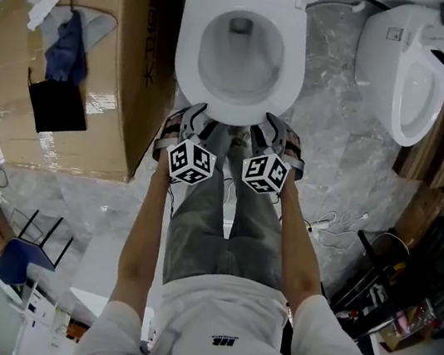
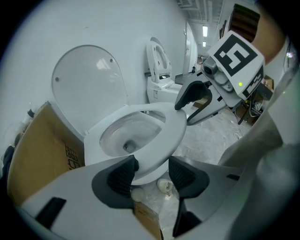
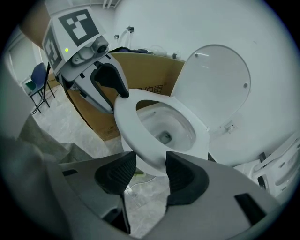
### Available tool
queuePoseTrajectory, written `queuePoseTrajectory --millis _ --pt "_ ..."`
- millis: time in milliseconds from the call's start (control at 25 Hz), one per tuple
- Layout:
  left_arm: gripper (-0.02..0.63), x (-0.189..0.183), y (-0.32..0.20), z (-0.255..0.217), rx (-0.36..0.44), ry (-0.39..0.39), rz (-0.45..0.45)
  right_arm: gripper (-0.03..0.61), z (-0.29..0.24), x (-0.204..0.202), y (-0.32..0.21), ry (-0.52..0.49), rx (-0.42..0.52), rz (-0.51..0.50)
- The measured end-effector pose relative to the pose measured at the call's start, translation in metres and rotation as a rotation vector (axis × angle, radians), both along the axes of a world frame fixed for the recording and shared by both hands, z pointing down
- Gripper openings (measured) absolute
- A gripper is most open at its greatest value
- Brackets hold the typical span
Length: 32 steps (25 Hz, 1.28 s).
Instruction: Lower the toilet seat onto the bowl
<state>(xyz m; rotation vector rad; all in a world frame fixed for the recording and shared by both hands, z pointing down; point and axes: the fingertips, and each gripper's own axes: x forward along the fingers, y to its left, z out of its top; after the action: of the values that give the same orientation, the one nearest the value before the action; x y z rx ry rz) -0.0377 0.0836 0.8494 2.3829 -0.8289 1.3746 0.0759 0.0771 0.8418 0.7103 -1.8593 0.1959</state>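
The white toilet seat lies flat on the bowl, and the lid stands upright against the wall. Both grippers hover at the bowl's front edge. My left gripper is open, and in the left gripper view the seat's front rim shows between its dark pads without being pressed. My right gripper is open too. In the right gripper view the front of the seat sits just beyond its pads. Each gripper shows in the other's view beside the rim.
A large cardboard box with a blue cloth on it stands left of the toilet. A second toilet stands at the right. White cables lie on the marble floor. A blue folding chair is at the lower left.
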Motion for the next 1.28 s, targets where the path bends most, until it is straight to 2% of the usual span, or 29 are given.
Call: queuePoseTrajectory --millis 680,1280 --pt "0.247 0.002 0.016 0.062 -0.004 -0.075 0.035 0.209 0.062 0.003 0.016 0.063 -0.027 -0.025" --pt "0.25 0.003 0.023 0.112 -0.084 -0.058 0.022 0.213 0.115 0.005 0.023 0.1 -0.048 -0.029"
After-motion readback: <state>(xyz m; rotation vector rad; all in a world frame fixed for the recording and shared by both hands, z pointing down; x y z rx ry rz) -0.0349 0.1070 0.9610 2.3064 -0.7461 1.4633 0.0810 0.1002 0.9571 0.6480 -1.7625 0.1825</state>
